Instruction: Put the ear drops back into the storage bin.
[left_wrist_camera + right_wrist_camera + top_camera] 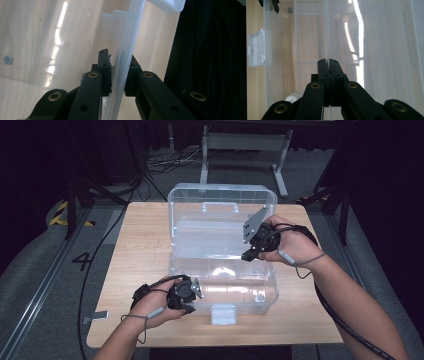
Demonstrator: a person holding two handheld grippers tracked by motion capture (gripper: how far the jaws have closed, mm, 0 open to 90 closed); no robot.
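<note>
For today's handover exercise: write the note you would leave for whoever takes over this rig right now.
Left gripper: jaws astride the front wall of the clear box, near its left corner, steadying it.
Right gripper: shut on a thin divider of the clear inner tray.
Done: lid open, standing behind.
White latch hangs at the front.
Left, probably: lift the tray out or seat it.

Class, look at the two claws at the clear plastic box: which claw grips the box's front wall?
The left claw: its jaws straddle the front wall of the clear box. The right claw is shut on an inner tray instead.
</note>
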